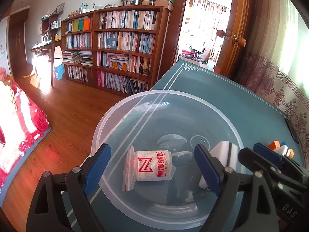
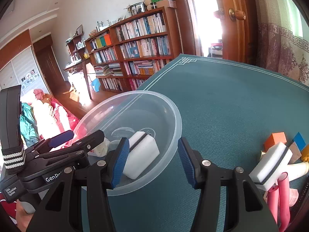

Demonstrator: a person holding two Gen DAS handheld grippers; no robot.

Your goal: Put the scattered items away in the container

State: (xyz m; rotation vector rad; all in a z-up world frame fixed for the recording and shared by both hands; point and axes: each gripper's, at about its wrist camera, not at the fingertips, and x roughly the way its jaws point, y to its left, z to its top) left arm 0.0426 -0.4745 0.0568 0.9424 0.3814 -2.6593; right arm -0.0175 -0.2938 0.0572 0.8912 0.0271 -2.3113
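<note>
Right wrist view shows the right gripper (image 2: 153, 160) spread and empty, and the next sponge (image 2: 270, 166) lies at its three o'clock outside the bowl (image 2: 173, 116), long axis toward one o'clock, nearer this hand.

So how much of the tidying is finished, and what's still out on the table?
Partly done. The clear bowl already holds a bagged thread spool and a white sponge. Nothing is in hand: the left tool and right tool both hang open over the bowl. Still out on the mat: another sponge, coloured blocks and pink tubes.
</note>
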